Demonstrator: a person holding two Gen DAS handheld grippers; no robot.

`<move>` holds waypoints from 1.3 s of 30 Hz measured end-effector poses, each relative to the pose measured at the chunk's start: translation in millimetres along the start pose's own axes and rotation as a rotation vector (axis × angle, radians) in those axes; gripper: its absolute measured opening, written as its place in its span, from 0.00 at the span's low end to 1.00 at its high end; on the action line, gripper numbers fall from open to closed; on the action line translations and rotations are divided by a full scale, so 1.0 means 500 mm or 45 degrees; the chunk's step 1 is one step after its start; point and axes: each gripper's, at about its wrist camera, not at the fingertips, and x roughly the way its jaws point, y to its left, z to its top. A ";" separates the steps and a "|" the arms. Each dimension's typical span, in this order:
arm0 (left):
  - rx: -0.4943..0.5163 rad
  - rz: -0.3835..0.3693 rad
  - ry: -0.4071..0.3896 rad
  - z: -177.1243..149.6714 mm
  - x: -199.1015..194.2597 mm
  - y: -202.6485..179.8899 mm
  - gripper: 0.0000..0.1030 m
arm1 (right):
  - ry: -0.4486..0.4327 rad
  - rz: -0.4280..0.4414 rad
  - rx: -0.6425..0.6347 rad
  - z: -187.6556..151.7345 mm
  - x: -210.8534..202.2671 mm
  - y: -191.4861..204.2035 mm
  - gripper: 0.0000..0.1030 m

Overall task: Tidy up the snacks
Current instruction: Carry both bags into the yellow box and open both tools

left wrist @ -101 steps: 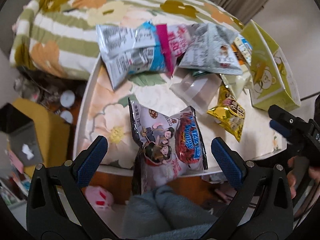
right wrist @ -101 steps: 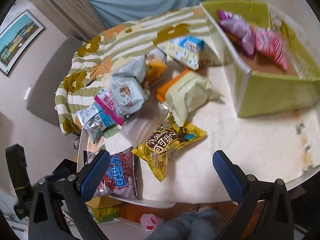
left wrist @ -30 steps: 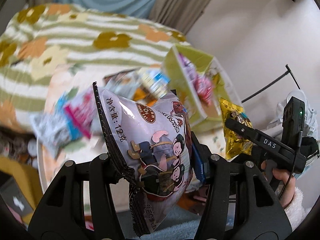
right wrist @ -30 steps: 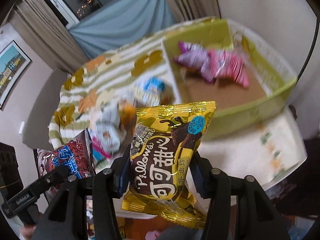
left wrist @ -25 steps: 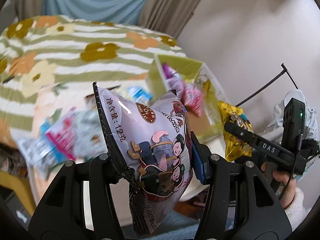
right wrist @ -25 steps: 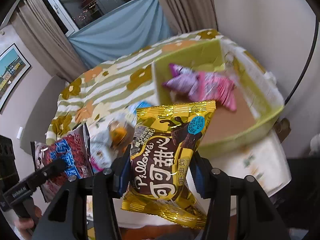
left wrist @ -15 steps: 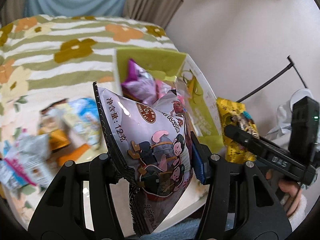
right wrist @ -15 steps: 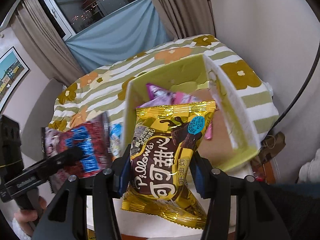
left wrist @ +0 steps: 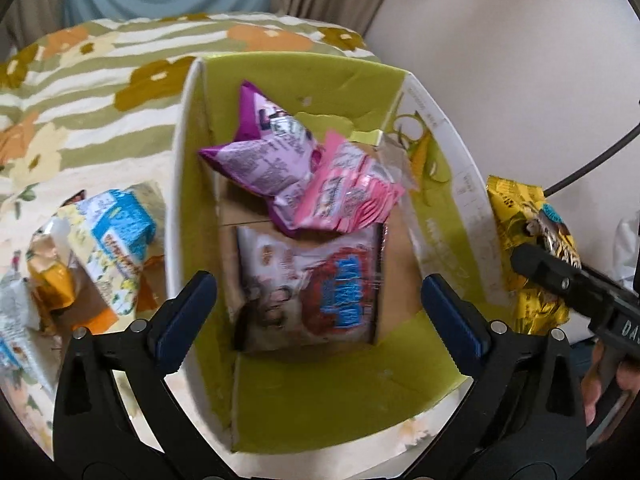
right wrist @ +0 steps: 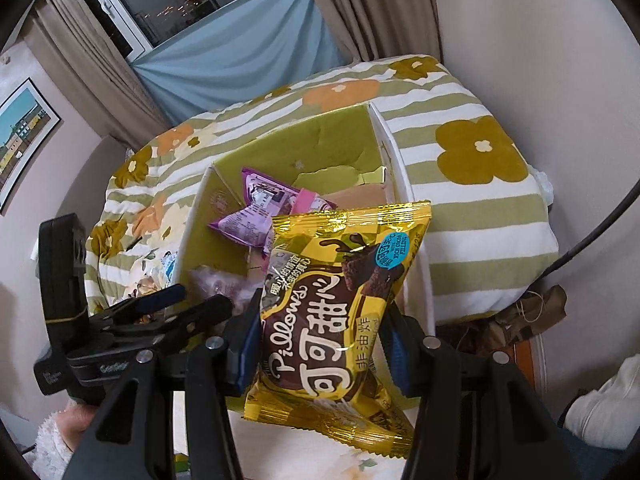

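Observation:
My left gripper (left wrist: 318, 312) is open and empty above the green box (left wrist: 320, 392). A pale cartoon snack bag (left wrist: 308, 288) lies flat on the box floor below it, blurred. A purple bag (left wrist: 260, 160) and a pink bag (left wrist: 344, 196) lie further back in the box. My right gripper (right wrist: 324, 344) is shut on a yellow chocolate snack bag (right wrist: 336, 304), held upright at the box's (right wrist: 320, 136) near right edge. This yellow bag (left wrist: 528, 248) also shows at the right of the left wrist view. The left gripper (right wrist: 176, 304) shows at the left of the right wrist view.
Several loose snack bags lie on the floral table left of the box, among them a blue-and-yellow bag (left wrist: 116, 236) and an orange one (left wrist: 52, 280). A striped floral cushion (right wrist: 472, 176) lies behind the box. A wall and a black cable (left wrist: 592, 160) are at the right.
My left gripper has opened and let go of the cartoon snack bag, which has dropped into the green box. My right gripper has carried the yellow bag closer to the box.

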 end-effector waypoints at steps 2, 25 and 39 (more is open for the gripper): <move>0.005 0.039 -0.023 -0.005 -0.014 0.006 0.99 | 0.003 0.007 -0.011 0.000 0.003 -0.006 0.47; -0.016 0.309 -0.170 -0.043 -0.140 0.048 0.99 | 0.058 0.074 -0.140 0.026 0.096 0.038 0.77; -0.016 0.293 -0.174 -0.062 -0.141 0.029 0.99 | 0.025 0.081 -0.192 0.001 0.065 0.029 0.99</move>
